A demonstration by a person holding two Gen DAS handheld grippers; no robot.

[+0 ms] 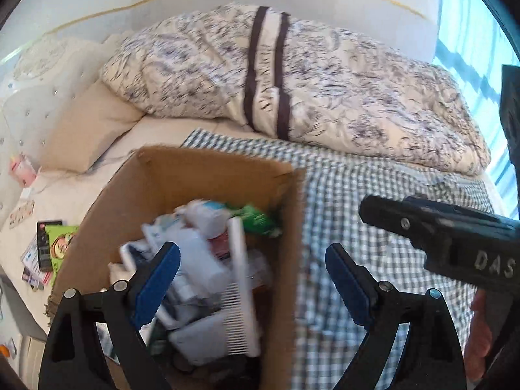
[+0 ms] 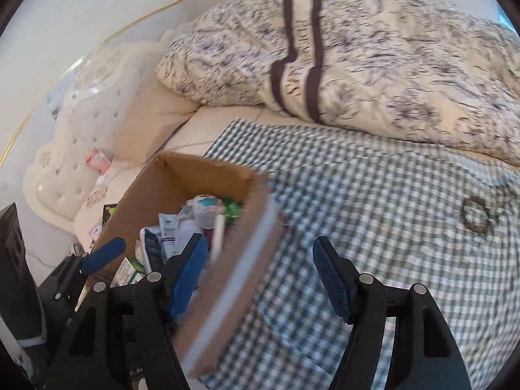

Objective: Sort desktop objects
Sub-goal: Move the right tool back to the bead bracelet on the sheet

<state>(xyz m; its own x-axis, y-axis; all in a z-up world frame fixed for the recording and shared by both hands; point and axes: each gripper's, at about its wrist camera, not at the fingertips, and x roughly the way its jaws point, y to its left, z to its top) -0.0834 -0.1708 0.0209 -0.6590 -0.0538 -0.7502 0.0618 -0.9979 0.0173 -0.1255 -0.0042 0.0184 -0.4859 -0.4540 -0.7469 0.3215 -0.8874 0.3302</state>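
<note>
Over one cardboard box point(image 1: 201, 175), two empty, wide-spread hand-held grippers point(image 1: 252, 279) point(image 2: 260, 279)

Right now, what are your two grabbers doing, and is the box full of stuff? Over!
Left gripper open, empty, above the cardboard box. Right gripper open, empty, astride the box's right wall. Box full: white comb, bottles, tubes. Nothing blocking.

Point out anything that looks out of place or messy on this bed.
The cardboard box sits on the bed and its contents are a loose jumble; a white comb leans tilted across the heap. Left of the box, a few packets lie scattered on the sheet. Both grippers are open and empty.
</note>
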